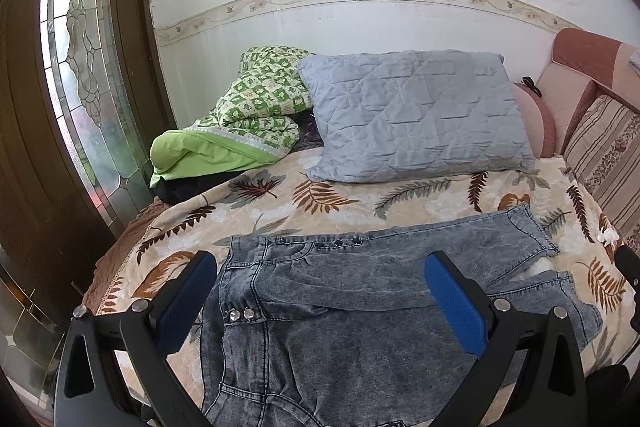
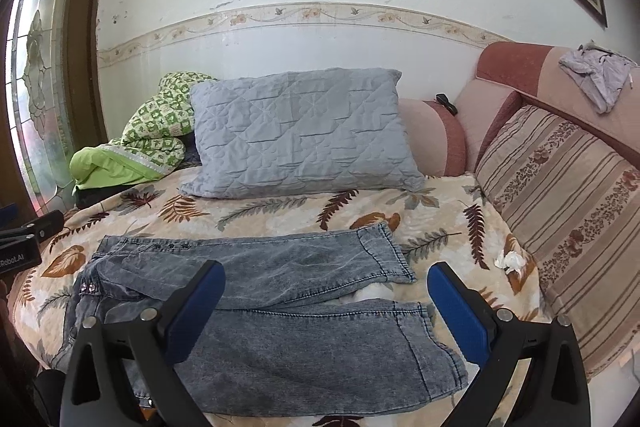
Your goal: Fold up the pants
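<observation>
Here the jeans (image 2: 256, 307) lie flat, legs apart, before the grey pillow (image 2: 300, 135), ready for folding. Left gripper (image 1: 320, 291) and right gripper (image 2: 326, 301) hover released above them, grasping nothing.

Right gripper (image 2: 326, 287): jaws wide apart, nothing between the blue pads (image 2: 198, 311), held above the near edge of the bed (image 2: 280, 215). Jeans (image 2: 280, 307) lie flat across the leaf-print cover, waist toward the left edge, both legs running toward the right, the far leg parted from the near one at the hems. Grey pillow (image 2: 296, 135) rests at the far edge against the wall. Green quilt (image 2: 136, 147) is bunched at the far left corner. Striped cushion (image 2: 568, 195) stands along the right edge, with a crumpled tissue (image 2: 510, 261) just beside it. Part of the left gripper (image 2: 28, 239) shows at the frame's left margin.
</observation>
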`<move>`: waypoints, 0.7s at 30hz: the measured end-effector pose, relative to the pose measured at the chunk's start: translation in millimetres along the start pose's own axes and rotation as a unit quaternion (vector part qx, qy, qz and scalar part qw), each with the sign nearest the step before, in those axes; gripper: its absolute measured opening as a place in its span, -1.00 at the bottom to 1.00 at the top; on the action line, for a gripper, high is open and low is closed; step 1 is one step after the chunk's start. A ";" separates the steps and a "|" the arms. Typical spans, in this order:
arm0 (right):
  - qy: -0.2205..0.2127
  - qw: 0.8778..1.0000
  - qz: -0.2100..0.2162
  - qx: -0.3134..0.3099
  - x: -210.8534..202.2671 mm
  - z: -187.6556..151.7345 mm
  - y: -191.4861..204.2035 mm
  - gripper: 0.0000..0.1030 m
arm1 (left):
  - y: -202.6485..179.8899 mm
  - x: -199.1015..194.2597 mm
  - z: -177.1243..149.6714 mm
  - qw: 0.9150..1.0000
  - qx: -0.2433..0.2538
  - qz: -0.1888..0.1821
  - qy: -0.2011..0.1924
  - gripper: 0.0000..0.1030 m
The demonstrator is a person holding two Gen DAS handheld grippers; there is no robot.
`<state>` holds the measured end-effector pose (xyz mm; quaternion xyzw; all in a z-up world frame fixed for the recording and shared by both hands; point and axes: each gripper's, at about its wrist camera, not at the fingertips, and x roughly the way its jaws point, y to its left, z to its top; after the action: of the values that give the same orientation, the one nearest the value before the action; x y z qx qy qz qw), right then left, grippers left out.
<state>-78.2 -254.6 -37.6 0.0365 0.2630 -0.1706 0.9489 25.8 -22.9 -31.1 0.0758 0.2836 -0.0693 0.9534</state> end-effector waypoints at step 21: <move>0.159 0.985 -0.010 0.069 213.1 -2.6 -109.1 0.83 | 112.9 207.5 -12.2 0.978 -0.035 0.056 0.197 1.00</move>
<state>54.4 -421.5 -146.6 0.1258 0.3982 -0.1896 0.8886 211.2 71.4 -143.7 0.0702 0.4638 0.0109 0.8831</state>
